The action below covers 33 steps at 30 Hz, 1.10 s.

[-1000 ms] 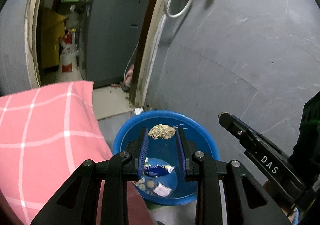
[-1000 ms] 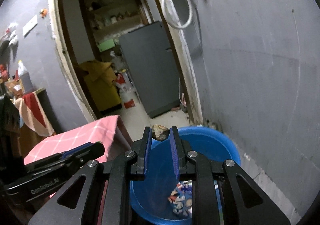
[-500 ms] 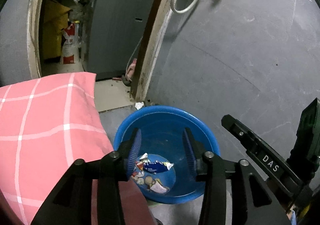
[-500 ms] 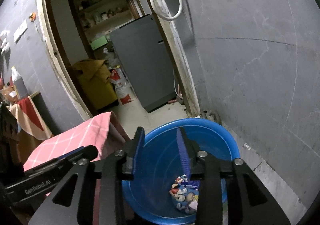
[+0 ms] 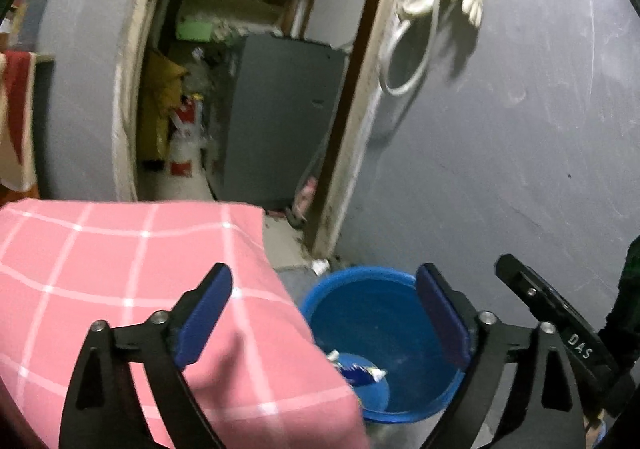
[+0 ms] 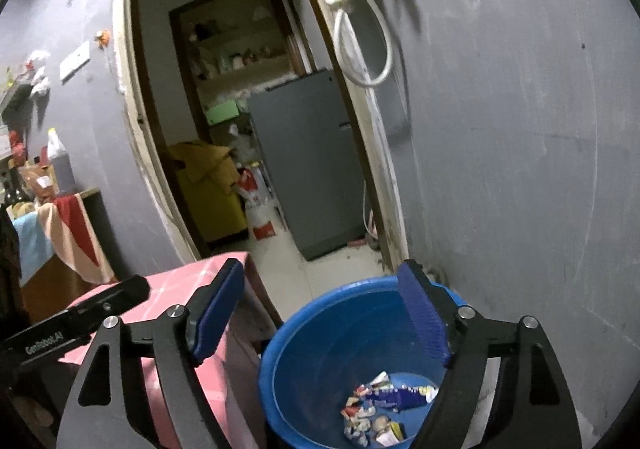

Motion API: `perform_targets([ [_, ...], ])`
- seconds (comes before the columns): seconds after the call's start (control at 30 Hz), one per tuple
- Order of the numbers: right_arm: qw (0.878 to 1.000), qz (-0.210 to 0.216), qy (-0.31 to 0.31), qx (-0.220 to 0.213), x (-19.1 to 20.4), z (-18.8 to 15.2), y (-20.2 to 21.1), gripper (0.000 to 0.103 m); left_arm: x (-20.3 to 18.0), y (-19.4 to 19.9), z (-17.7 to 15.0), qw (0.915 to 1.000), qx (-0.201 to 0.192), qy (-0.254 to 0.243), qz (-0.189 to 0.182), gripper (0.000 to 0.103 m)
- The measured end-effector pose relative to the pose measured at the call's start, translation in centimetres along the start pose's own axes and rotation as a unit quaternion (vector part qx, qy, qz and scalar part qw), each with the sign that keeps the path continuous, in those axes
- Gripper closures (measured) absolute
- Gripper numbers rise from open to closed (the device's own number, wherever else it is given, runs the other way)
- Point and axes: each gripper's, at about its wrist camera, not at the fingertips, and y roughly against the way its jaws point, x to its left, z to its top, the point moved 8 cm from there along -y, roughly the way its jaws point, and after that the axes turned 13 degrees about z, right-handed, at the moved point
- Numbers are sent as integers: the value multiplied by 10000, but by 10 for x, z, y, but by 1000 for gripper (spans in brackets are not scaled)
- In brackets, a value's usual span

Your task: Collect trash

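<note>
Beside the grey wall (image 6: 520,169) the blue bucket (image 6: 320,349) stands upright, mouth up, holding wrappers (image 6: 384,405); both grippers' fingers (image 6: 218,307) have just spread, released

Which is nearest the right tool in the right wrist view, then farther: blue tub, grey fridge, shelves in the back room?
1. Blue tub: just below the open right tool, wrappers at its bottom.
2. Grey fridge: through the doorway, on its right.
3. Shelves: back room wall, farthest.
</note>
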Motion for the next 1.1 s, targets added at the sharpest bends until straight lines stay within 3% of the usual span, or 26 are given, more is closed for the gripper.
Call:
perform_targets([
  [0.23,9984,348,76,-443,29,8,21,0,27,39,10,9982,-545,233,108,4],
  [0.57,9907,542,646,-1063,81,20,74,0,46,99,7,9948,-961,229,264,2],
  [1.1,9874,578,924,-1147,132,-13,143,0,67,185,-40,9890,-1332,-19,641,2],
])
